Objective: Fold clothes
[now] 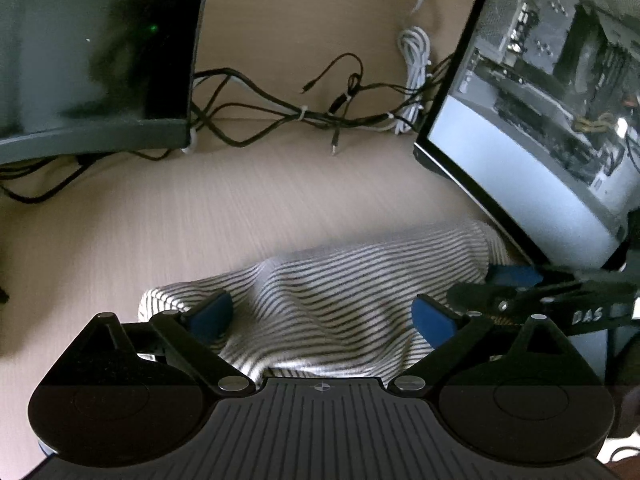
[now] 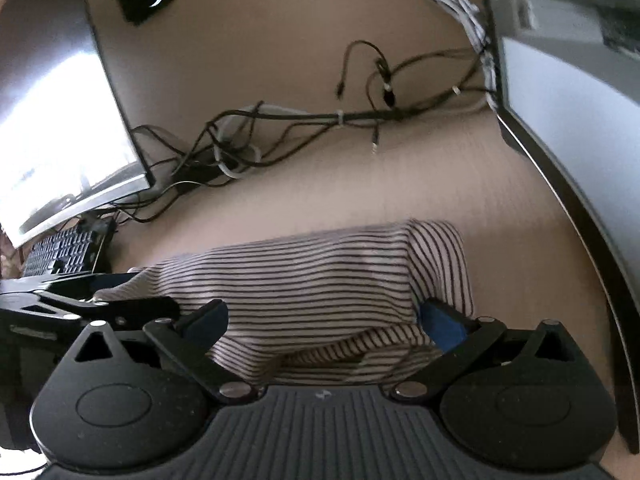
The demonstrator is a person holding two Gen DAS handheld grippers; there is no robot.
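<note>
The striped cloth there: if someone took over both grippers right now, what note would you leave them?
Left gripper: open, its blue pads on either side of the striped cloth, not pinching.
Right gripper: open too, straddling the cloth's right part, close beside the left one.
The cloth lies bunched on the desk, between a monitor and a computer case, with cables behind.
Done: appears partly folded; layers show in the right view.
Left: probably grip, finish folding and smooth flat.
</note>
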